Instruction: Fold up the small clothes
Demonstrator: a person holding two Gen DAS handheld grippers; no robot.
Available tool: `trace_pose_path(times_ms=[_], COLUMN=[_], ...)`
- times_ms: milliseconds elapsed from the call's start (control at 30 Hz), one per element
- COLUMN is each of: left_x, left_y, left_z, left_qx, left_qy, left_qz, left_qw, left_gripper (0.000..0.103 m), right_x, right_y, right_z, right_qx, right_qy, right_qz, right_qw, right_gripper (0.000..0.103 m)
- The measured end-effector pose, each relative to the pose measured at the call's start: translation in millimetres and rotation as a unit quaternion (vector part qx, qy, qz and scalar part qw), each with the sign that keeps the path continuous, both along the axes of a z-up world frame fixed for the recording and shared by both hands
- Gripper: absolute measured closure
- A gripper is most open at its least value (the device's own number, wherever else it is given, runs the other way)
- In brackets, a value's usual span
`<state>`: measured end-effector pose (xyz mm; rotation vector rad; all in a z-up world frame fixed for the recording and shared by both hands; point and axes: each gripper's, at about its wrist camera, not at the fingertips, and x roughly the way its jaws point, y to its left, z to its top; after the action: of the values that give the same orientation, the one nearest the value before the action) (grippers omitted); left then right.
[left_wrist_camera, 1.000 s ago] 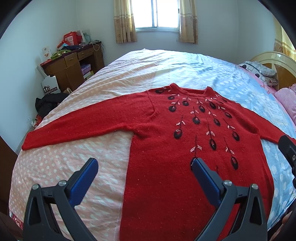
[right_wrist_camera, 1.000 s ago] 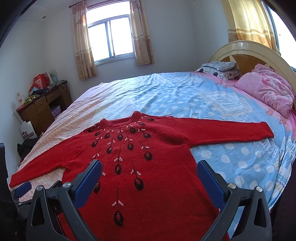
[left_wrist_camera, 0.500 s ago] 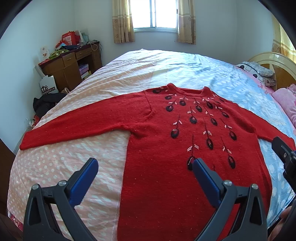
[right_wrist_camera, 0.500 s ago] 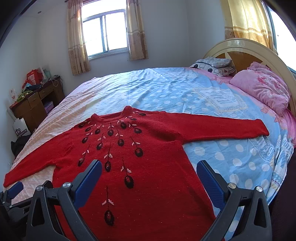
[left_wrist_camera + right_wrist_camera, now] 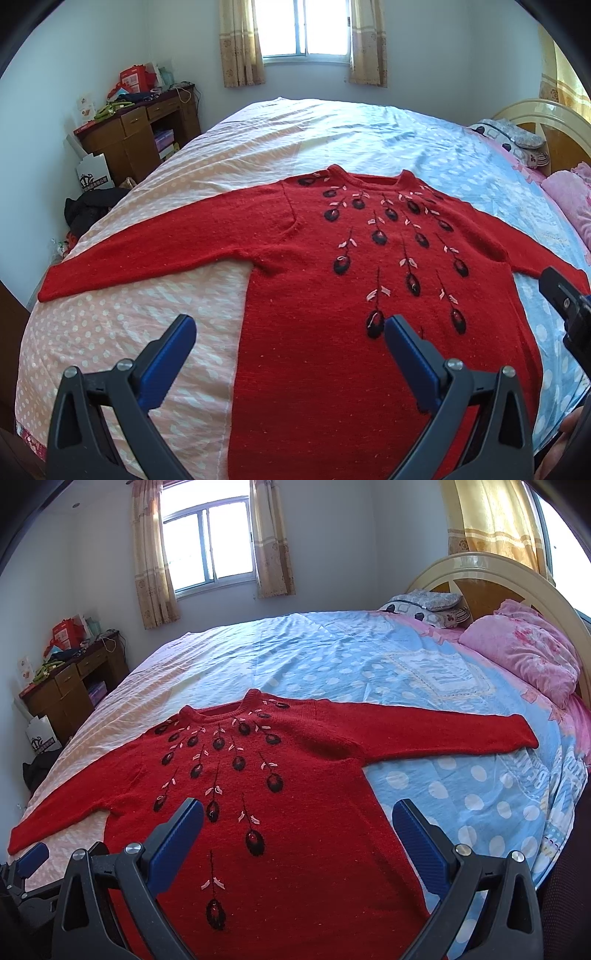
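Note:
A red knitted sweater (image 5: 325,295) (image 5: 295,812) with dark embroidered buds lies flat and face up on the bed, both sleeves stretched out sideways. My left gripper (image 5: 290,328) hovers open above the sweater's lower left side, holding nothing. Over the lower right side of the sweater's body my right gripper (image 5: 297,812) is open and empty too. The right gripper's black tip (image 5: 565,302) shows at the right edge of the left wrist view. A blue pad of the left gripper (image 5: 33,856) peeks in at the lower left of the right wrist view.
The bed (image 5: 332,140) (image 5: 332,657) has a pink dotted cover on the left half and blue on the right. Pink pillows (image 5: 524,650) lie by the cream headboard (image 5: 491,576). A cluttered wooden desk (image 5: 140,129) and a white paper bag (image 5: 94,175) stand beside the bed's left side.
Both grippers have drawn back and risen slightly, so more of the sweater and bed shows. The sweater has not moved and both grippers stay open.

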<state>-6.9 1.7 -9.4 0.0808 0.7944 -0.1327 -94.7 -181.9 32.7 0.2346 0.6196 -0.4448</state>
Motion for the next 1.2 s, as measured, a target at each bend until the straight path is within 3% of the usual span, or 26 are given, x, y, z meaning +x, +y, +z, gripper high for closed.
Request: trace_pose_path(times_ms=[400, 633, 767, 900, 967, 1100, 1200], left_x=[9, 28, 41, 55, 65, 81, 91], left_y=[-4, -10, -13, -19, -24, -30, -30], left_z=[-12, -15, -17, -22, -27, -39, -54], left_qx=[0.003, 0.014, 0.012, 0.019, 0.031, 0.044, 0.037], left_qy=[0.015, -0.001, -0.015, -0.033, -0.038, -0.036, -0.022], left_qz=[0.004, 0.005, 0.002, 0.001, 0.004, 0.017, 0.030], left_qw=[0.9999, 0.9999, 0.9998, 0.9993, 0.9988, 0.9982, 0.9986], left_gripper=[0.000, 0.000, 0.000, 0.000, 0.000, 0.000, 0.000], right_x=[9, 5, -7, -23, -29, -49, -66], right_y=[-21, -62, -116, -204, -249, -344, -411], right_z=[-7, -5, -5, -11, -15, -28, -48], right_qx=[0.000, -0.024, -0.057, -0.034, -0.024, 0.004, 0.060], right_qy=[0.006, -0.019, -0.029, -0.024, -0.013, 0.004, 0.007], right_qz=[-0.019, -0.041, -0.087, -0.149, -0.188, -0.269, -0.319], right_qw=[1.000, 0.999, 0.994, 0.988, 0.982, 0.963, 0.946], right_gripper=[0.001, 0.001, 0.001, 0.004, 0.016, 0.030, 0.041])
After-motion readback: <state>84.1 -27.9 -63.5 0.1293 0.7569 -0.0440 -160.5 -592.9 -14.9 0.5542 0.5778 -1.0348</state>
